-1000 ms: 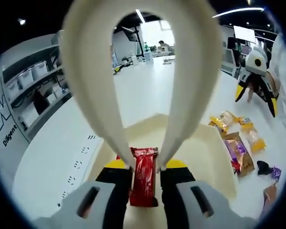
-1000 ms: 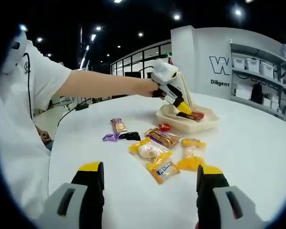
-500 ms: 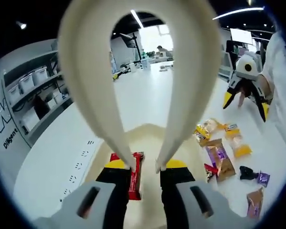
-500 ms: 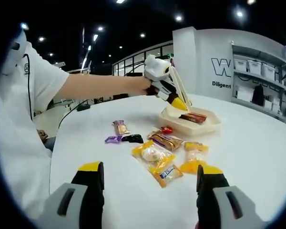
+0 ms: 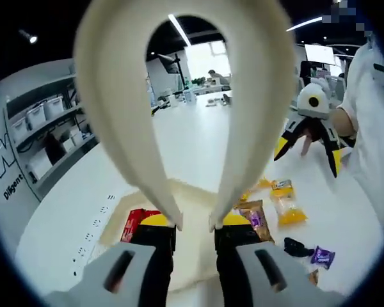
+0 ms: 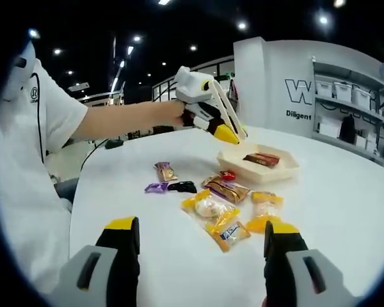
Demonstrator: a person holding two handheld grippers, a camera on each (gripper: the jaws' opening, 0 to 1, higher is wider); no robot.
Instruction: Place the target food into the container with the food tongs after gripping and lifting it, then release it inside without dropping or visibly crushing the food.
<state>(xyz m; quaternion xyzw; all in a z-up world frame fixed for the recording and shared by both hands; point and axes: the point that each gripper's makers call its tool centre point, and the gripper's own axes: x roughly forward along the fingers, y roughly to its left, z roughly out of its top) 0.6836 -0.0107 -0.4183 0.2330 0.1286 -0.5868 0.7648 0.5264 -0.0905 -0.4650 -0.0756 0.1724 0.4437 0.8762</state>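
Cream food tongs [image 5: 125,128] stand in my left gripper [image 5: 195,224], which is shut on their two arms; the tong tips are slightly apart with nothing between them. Below and to the left, a red snack bar [image 5: 133,224] lies in the cream container [image 5: 193,203]. From the right gripper view, the left gripper [image 6: 225,133] and tongs [image 6: 230,115] hover above the near left rim of the container [image 6: 259,171], where the red bar [image 6: 261,159] rests flat. My right gripper [image 6: 201,246] is open over the table, holding nothing.
Loose wrapped snacks lie on the white table near the container: a brown packet [image 6: 225,188], a yellow pack [image 6: 211,214], an orange pack [image 6: 264,211], a purple candy [image 6: 157,187], a black one [image 6: 181,187]. A person's arm [image 6: 121,118] reaches across. Shelves [image 6: 345,115] line the wall.
The tongs let go of the red bar, which now lies in the container. My left gripper rose with the tongs and drew back to the left, away from the container.
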